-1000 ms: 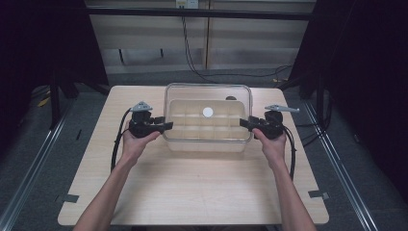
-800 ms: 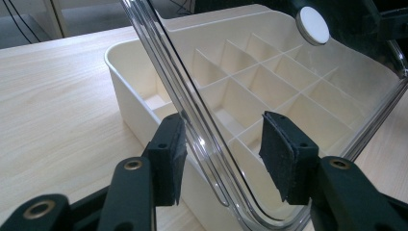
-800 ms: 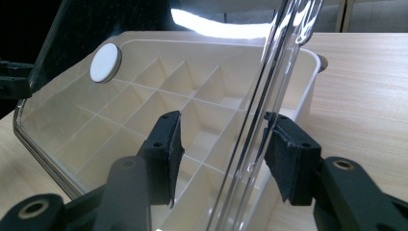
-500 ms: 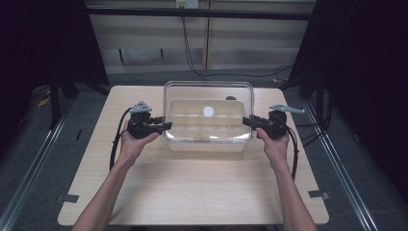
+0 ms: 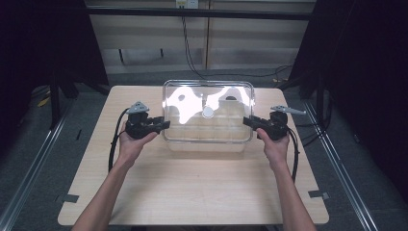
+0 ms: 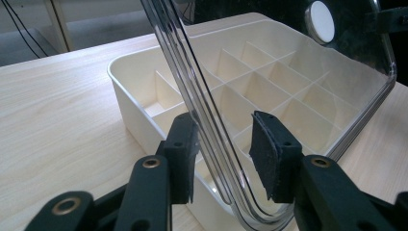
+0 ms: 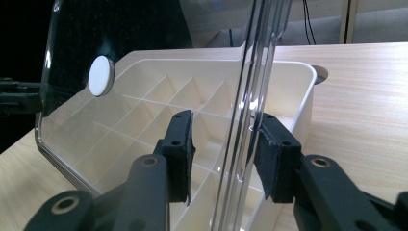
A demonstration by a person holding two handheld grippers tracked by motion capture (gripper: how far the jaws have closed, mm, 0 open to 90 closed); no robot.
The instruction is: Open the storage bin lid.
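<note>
Clear lid (image 5: pixel 208 111): a transparent rectangular plate with rounded corners, a ribbed rim and one white round disc (image 5: pixel 208 112) near its middle — glare from overhead lights crosses it. It is held above the compartment box (image 6: pixel 144 103), tilted, with its far edge raised.

Compartment box: cream plastic, split by thin walls into a grid of cells; the cells in sight look empty. It sits on the table (image 5: pixel 192 183) directly under the lid.

Left gripper (image 6: pixel 223 154): at the lid's left short edge. The rim runs between the jaws; the left pad (image 6: pixel 185 144) touches it, the right pad stands a little off. The jaws have just been closing, and the grip does not yet look complete.

Right gripper (image 7: pixel 223 154): at the lid's opposite short edge, seen in the high view at (image 5: pixel 250 122). The rim passes between the jaws and lies against the right-hand pad (image 7: pixel 267 154); the other pad stands clear. These jaws have also just been closing.

Reason for hold: one gripper per short edge keeps the wide, slippery plate balanced — judged as a two-handed carry of the lid relative to the box.
</note>
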